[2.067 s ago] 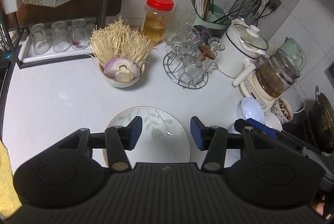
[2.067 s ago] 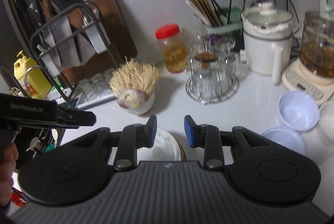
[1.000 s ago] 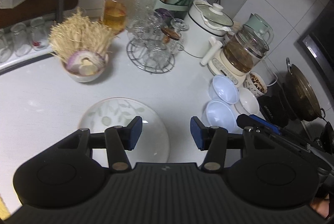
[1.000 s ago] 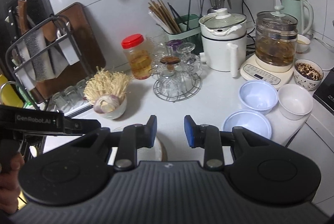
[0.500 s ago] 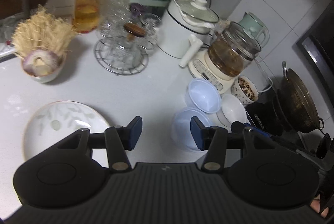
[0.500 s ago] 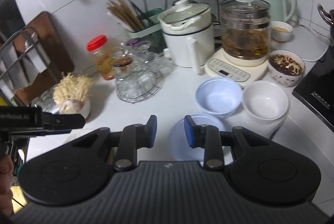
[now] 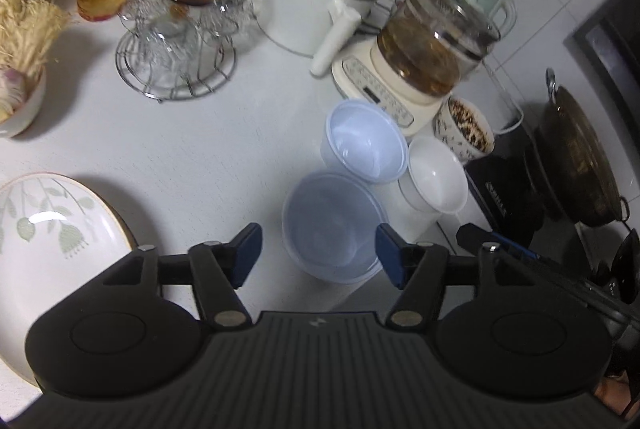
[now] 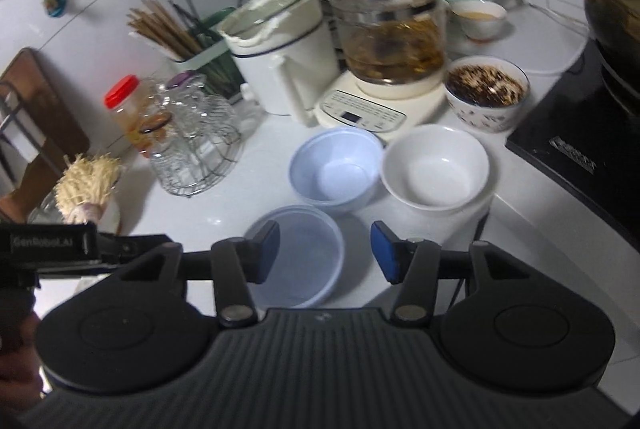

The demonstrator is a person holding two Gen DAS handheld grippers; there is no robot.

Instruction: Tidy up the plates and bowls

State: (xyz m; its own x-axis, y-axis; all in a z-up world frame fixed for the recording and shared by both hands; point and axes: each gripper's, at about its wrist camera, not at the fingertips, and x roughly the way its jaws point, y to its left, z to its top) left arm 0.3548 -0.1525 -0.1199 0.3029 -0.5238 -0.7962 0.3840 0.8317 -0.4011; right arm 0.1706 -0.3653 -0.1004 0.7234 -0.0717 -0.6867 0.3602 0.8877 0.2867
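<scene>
**Approaching the bowl cluster with both grippers**

Hovering above the near blue bowl, the left gripper has just been opening; its jaws stand spread and hold nothing. The right gripper has also just been opening, spread and holding nothing, probably to take a rim.

Count: two blue bowls, near and far; one white bowl, grouped just beside one another near the counter edge; one leaf-patterned plate, well apart.
</scene>
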